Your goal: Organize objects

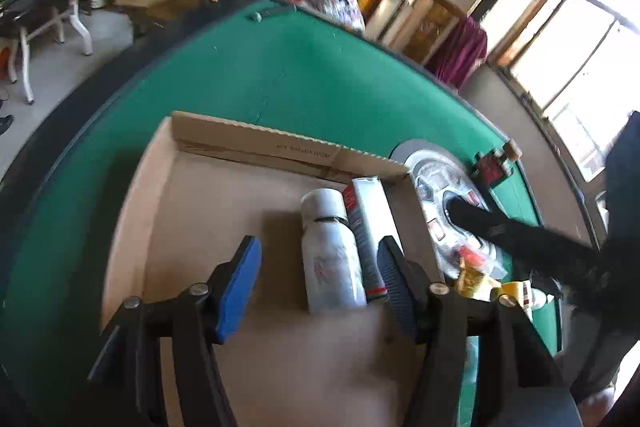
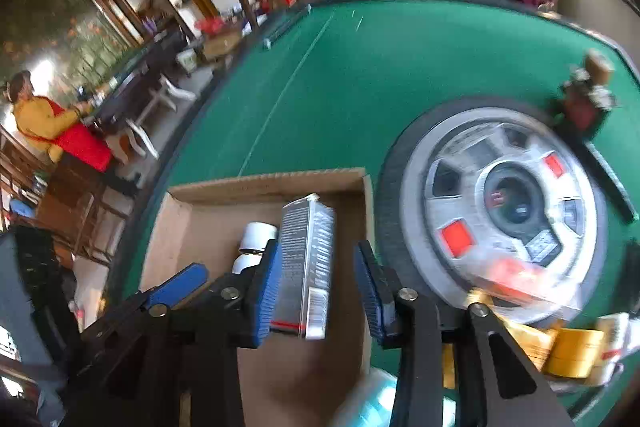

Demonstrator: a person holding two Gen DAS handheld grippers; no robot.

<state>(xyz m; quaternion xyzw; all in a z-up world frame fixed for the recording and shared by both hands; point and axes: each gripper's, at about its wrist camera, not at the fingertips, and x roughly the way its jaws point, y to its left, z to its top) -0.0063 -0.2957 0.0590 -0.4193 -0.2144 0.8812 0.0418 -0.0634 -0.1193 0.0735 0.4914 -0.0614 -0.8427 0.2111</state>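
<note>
An open cardboard box (image 1: 224,183) lies on the green table (image 1: 304,79). Inside it lie a white bottle (image 1: 330,255) and, beside it on the right, a long grey carton (image 1: 370,223). My left gripper (image 1: 318,269) is open above the box floor, with the bottle between its blue pads. My right gripper (image 2: 316,275) is open over the box (image 2: 264,187); the grey carton (image 2: 306,267) stands between its pads, touching the left pad (image 2: 266,291), apart from the right one. The white bottle (image 2: 256,241) lies just left of it.
A plastic-wrapped toy wheel (image 2: 504,215) lies right of the box, also in the left wrist view (image 1: 444,211). Yellow tape rolls (image 2: 576,351) and small packets lie at the near right. A small red and black item (image 2: 584,107) stands beyond the wheel. A person (image 2: 52,127) stands far left.
</note>
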